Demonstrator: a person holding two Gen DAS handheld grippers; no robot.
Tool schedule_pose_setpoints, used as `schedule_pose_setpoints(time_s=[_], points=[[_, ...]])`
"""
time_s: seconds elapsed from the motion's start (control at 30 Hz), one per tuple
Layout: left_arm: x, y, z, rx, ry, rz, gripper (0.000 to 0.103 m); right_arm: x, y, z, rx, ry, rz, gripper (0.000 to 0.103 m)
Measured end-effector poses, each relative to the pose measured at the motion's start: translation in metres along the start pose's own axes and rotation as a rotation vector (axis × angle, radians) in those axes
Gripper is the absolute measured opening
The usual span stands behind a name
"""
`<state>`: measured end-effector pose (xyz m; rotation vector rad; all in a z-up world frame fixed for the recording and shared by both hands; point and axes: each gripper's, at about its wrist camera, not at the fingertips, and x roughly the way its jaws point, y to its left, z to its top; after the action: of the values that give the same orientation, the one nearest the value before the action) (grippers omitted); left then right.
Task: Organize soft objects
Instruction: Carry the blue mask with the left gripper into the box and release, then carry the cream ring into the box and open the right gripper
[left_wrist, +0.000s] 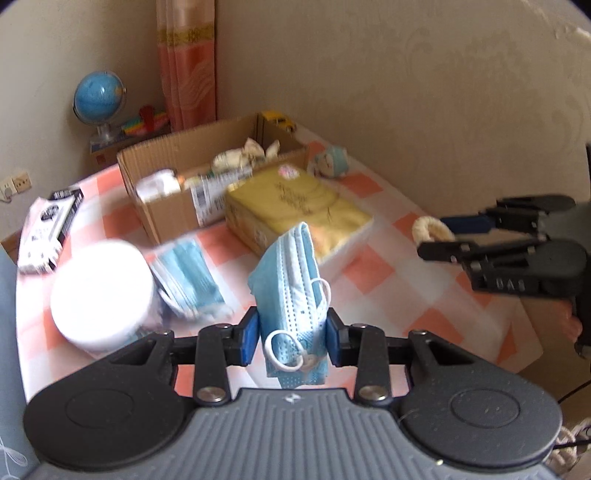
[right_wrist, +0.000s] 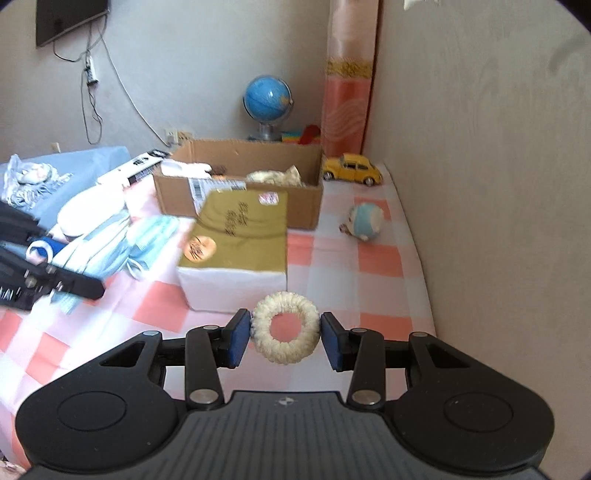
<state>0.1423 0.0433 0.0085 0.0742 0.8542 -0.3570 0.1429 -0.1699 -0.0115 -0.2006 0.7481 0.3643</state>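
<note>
Over the orange-checked bench (right_wrist: 376, 258), the open cardboard box (right_wrist: 236, 155) lies ahead of both loads — your left hand-held gripper (left_wrist: 291, 334) clamps folded blue face masks (left_wrist: 291, 280), your right hand-held gripper (right_wrist: 285, 338) a cream crocheted ring (right_wrist: 285, 332).

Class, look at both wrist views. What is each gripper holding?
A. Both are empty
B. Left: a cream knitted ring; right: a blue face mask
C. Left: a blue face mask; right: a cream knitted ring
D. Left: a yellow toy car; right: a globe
C. The left gripper pinches the folded blue face mask, while the right gripper clamps the cream knitted ring between its fingers.
</note>
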Motion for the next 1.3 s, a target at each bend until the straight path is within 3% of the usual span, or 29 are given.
schedule_pose_setpoints(time_s=[0.3, 0.53, 0.8, 0.83, 0.87, 0.93, 1.1, 1.3], points=[[0.003, 0.018, 0.059, 0.008, -0.068, 0.038, 0.035, -0.009, -0.003, 0.007, 0.010, -0.033, 0.020, 0.047], [0.039, 0.032, 0.111, 0.013, -0.091, 0.072, 0.035, -0.003, -0.009, 0.006, 0.030, -0.031, 0.023, 0.047], [0.090, 0.055, 0.147, -0.034, -0.082, 0.127, 0.036, 0.002, -0.021, 0.009, 0.056, -0.032, 0.014, 0.047], [0.095, 0.056, 0.150, -0.037, -0.083, 0.143, 0.045, 0.002, -0.022, 0.010, 0.060, -0.033, 0.012, 0.047], [0.101, 0.058, 0.153, -0.045, -0.082, 0.161, 0.065, 0.003, -0.023, 0.010, 0.066, -0.034, 0.011, 0.047], [0.106, 0.061, 0.151, -0.074, -0.104, 0.187, 0.085, 0.004, -0.025, 0.011, 0.072, -0.034, 0.011, 0.047], [0.094, 0.060, 0.138, -0.087, -0.115, 0.187, 0.087, 0.005, -0.026, 0.012, 0.077, -0.034, 0.007, 0.047], [0.058, 0.046, 0.112, -0.089, -0.131, 0.168, 0.097, 0.003, -0.022, 0.013, 0.070, -0.038, 0.015, 0.047]])
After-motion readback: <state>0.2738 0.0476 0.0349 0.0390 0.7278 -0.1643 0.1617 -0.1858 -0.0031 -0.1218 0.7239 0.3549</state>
